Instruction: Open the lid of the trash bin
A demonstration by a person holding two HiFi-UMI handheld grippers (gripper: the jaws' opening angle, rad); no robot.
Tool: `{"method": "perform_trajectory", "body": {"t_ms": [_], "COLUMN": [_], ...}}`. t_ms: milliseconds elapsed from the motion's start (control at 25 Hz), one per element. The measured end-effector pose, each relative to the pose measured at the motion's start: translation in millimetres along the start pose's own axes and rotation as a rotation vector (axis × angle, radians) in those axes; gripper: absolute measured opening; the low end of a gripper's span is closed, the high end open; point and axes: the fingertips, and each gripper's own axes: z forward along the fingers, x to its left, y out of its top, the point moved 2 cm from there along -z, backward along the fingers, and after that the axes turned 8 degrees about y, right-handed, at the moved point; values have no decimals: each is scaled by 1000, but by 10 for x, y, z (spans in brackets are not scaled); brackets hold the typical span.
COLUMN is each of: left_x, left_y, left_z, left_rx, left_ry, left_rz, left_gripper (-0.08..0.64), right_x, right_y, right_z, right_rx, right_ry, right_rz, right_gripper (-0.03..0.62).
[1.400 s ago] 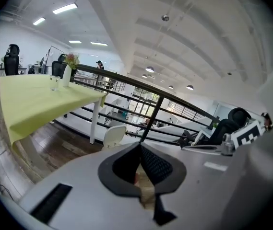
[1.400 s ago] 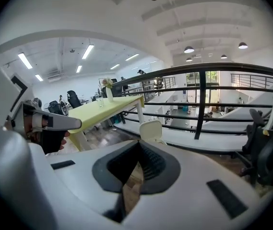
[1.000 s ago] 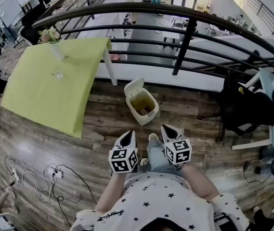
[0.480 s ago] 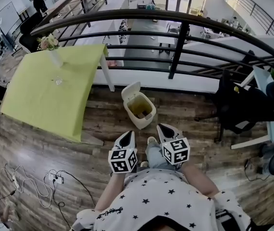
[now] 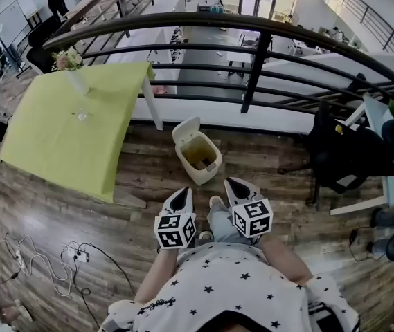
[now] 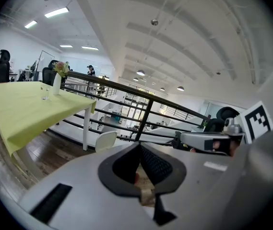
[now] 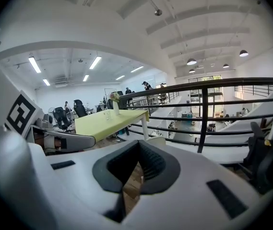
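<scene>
A small cream trash bin [image 5: 198, 155] stands on the wooden floor just ahead of me, near the railing. Its lid [image 5: 186, 128] is tipped up at the back, so the inside with some rubbish shows. My left gripper [image 5: 183, 196] and right gripper [image 5: 234, 185] hang side by side below the bin, short of it and apart from it. Both have their jaws together with nothing between them. The raised lid [image 6: 106, 140] peeks over the left gripper [image 6: 139, 147] in the left gripper view. In the right gripper view the lid [image 7: 156, 140] shows above the right gripper [image 7: 138, 145].
A table with a yellow-green cloth [image 5: 72, 126] carrying a flower vase [image 5: 73, 66] stands left of the bin. A black railing [image 5: 252, 81] runs behind the bin. A black chair [image 5: 345, 151] is at right. Cables and a power strip [image 5: 72, 251] lie on the floor at lower left.
The view has shifted a little, so the bin sits slightly higher and further left in the picture. Both grippers keep their place and stay shut.
</scene>
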Motion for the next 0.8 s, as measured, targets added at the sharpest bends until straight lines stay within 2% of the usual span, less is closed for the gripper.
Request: {"method": "perform_trajectory", "body": {"t_ms": [800], "left_x": [81], "left_y": [92], "left_z": [81], "left_rx": [-5], "left_ry": [4], "left_rz": [14], "left_gripper": [12], "right_x": [-29], "right_y": [62], "right_z": [87], "right_rx": [-18], "right_ry": [-11], "right_rz": [9], "right_gripper": [-6]}}
